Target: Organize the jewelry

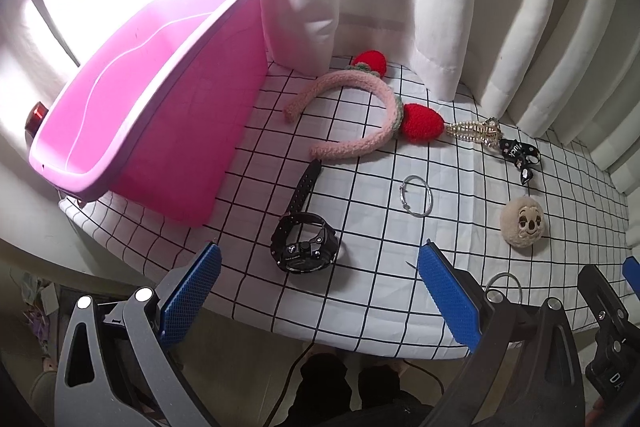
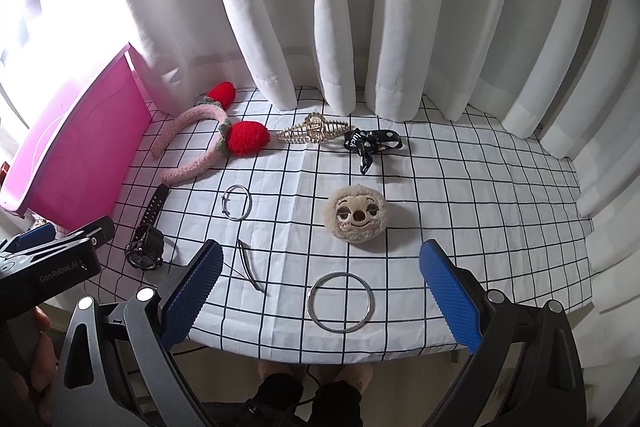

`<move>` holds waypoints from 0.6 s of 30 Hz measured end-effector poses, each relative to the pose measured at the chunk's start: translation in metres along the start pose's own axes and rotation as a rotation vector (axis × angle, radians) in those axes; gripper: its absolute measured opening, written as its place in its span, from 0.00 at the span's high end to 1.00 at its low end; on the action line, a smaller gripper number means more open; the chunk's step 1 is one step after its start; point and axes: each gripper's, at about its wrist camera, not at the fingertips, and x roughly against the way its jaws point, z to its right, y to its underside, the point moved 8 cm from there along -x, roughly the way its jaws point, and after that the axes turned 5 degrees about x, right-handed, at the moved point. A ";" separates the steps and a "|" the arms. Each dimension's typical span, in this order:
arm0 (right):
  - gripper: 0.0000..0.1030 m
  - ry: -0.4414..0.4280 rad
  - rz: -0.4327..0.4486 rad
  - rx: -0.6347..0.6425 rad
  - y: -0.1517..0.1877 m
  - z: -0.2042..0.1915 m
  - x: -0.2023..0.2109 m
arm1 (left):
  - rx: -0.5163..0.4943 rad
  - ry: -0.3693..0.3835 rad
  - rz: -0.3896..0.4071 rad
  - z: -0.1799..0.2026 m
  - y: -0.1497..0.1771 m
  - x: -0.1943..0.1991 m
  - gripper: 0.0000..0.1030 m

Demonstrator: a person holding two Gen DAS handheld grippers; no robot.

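The left tool (image 1: 318, 291) hung above the near edge of the table (image 1: 460, 155), its blue pads spread wide with nothing between them. Off to its left stood the pink bin (image 1: 152, 99), empty as far as I could see, resting on the checked cloth. Straight ahead of that tool, just past its fingertips, lay the black watch (image 1: 306, 243), one strap stretched away toward the pink knitted headband (image 1: 360, 115) with its red strawberries. Ahead and a little right of it sat a thin silver bangle (image 1: 415, 195), apart from the watch.

The right tool (image 2: 320, 287) was likewise wide open and empty. A larger silver ring (image 2: 341, 302) lay flat between its pads, touching neither. Just beyond its left fingertip rested a thin dark curved piece (image 2: 250, 267) I could not identify. Directly ahead sat the round plush face (image 2: 356, 213). Farther ahead, near the white curtain (image 2: 360, 7), lay the gold claw clip (image 2: 314, 133) and, beside it on the right, a black printed ribbon (image 2: 370, 145).
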 end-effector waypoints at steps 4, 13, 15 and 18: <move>0.09 -0.006 -0.025 -0.020 0.014 0.017 -0.019 | 0.018 0.004 -0.002 -0.011 0.010 -0.017 0.06; 0.09 -0.022 -0.055 -0.017 0.027 0.045 -0.072 | 0.047 0.005 -0.014 -0.033 0.027 -0.058 0.06; 0.09 -0.025 -0.060 -0.010 0.026 0.048 -0.083 | 0.056 0.002 -0.017 -0.035 0.028 -0.069 0.06; 0.09 -0.035 -0.067 -0.003 0.022 0.049 -0.100 | 0.086 -0.003 -0.039 -0.040 0.030 -0.088 0.06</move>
